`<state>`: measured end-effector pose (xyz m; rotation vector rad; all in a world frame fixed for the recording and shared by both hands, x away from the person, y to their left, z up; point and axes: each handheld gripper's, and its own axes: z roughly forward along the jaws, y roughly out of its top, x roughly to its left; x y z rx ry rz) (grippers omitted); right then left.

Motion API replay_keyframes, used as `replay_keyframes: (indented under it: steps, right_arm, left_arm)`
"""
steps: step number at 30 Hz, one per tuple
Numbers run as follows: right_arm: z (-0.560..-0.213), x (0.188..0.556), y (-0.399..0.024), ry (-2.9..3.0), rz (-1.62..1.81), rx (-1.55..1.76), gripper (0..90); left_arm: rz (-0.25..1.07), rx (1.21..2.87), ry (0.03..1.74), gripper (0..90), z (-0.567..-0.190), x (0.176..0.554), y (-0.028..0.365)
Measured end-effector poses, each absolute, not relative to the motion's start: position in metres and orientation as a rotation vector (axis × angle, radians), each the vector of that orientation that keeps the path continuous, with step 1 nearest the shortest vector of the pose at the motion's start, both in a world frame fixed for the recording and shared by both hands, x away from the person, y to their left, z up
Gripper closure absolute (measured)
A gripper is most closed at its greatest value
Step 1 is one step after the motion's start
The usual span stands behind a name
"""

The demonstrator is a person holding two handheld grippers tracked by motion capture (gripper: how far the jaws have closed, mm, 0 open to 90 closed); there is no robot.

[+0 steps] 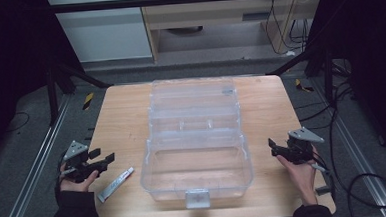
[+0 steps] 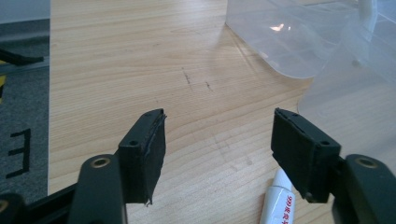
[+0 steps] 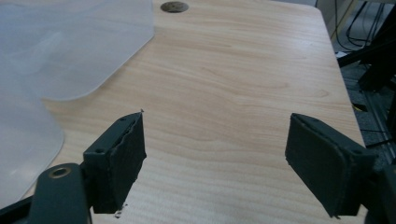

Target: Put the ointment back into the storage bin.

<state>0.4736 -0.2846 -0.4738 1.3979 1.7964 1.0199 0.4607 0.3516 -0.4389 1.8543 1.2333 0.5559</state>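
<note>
A clear plastic tiered storage box (image 1: 195,138) stands open in the middle of the wooden table (image 1: 121,117), its grey latch (image 1: 197,198) at the front edge. A small white tube (image 1: 116,184) lies on the table left of the box. My left gripper (image 1: 105,155) rests at the table's left edge, open and empty, with the tube (image 2: 278,200) just beside its right jaw. My right gripper (image 1: 273,147) sits at the right of the box, open, with bare wood between its jaws. The box's clear wall (image 2: 299,42) (image 3: 70,51) shows in both gripper views.
Metal rails (image 1: 33,162) run along both sides of the table over grey floor. Black cables (image 1: 365,179) lie at the right. A cabinet (image 1: 101,28) stands beyond the far edge. A round brass insert (image 3: 174,6) sits in the tabletop.
</note>
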Motion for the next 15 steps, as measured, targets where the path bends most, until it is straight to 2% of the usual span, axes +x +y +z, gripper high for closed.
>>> replay_keyframes:
  steps: [3, 7, 15]
  right_arm:
    - [-0.476, 0.470, -0.285, 1.822, 1.023, 1.399, 21.4]
    - [-0.476, 0.465, -0.284, 1.831, 1.062, 1.404, 22.8]
    - [-0.473, 0.461, -0.285, 1.842, 1.051, 1.394, 23.1]
  left_arm:
    - [0.551, 1.863, 1.219, 32.3, -0.436, 0.461, 0.353]
    - [0.513, 1.848, 1.204, 34.9, -0.425, 0.464, 0.358]
    - [0.482, 1.931, 1.142, 36.3, -0.406, 0.462, 0.359]
